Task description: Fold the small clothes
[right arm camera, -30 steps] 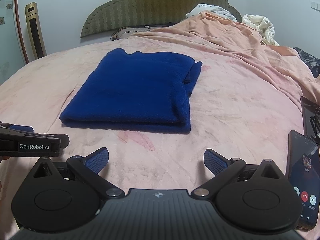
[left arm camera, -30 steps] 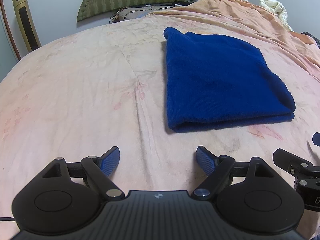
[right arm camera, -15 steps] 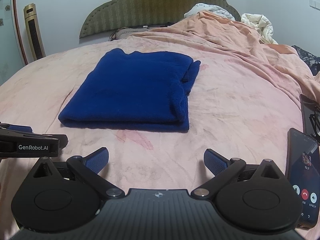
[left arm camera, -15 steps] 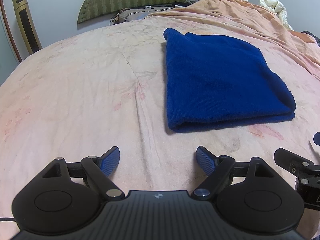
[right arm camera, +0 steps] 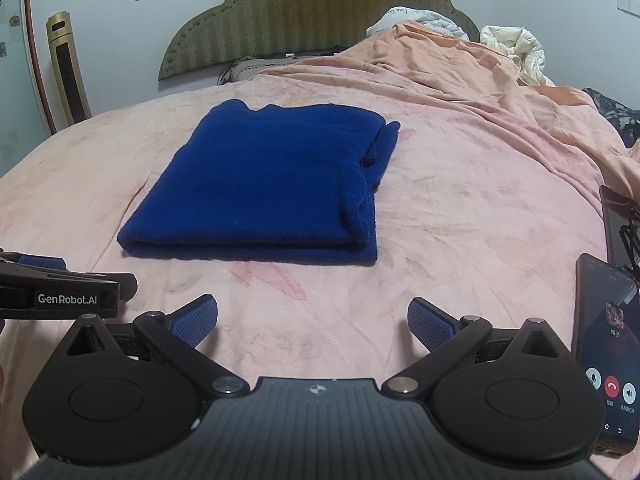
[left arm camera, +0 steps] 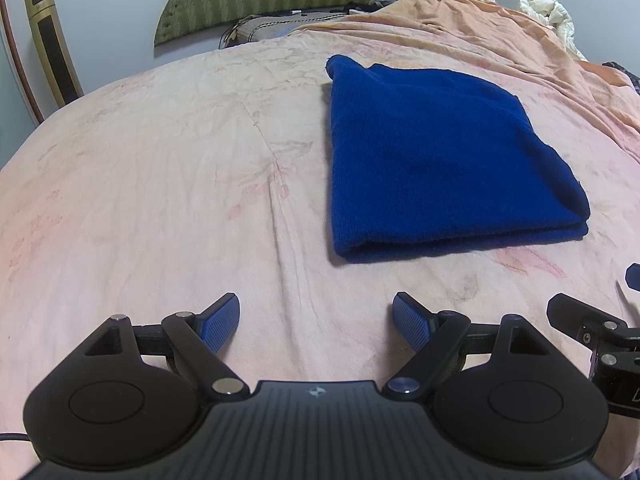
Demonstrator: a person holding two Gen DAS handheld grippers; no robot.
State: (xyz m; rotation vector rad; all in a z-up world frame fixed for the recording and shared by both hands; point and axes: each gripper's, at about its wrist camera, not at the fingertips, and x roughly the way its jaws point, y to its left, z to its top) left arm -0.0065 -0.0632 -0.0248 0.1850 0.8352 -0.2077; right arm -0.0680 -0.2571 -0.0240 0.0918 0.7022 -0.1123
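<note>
A dark blue knit garment (left arm camera: 432,160) lies folded into a flat rectangle on the pink bedsheet (left arm camera: 160,180); it also shows in the right wrist view (right arm camera: 264,184), with a sleeve edge sticking out at its right side. My left gripper (left arm camera: 316,322) is open and empty, low over the sheet, short of the garment's near left corner. My right gripper (right arm camera: 312,322) is open and empty, short of the garment's near edge. Neither touches the cloth.
A phone (right arm camera: 608,352) with a call screen lies at the right, a second dark device (right arm camera: 620,220) behind it. A crumpled orange blanket (right arm camera: 460,72) and white bedding (right arm camera: 516,48) are piled at the back right. The green headboard (right arm camera: 312,12) stands behind.
Both grippers have drawn back very slightly from the garment. The garment has not moved and both grippers stay open.
</note>
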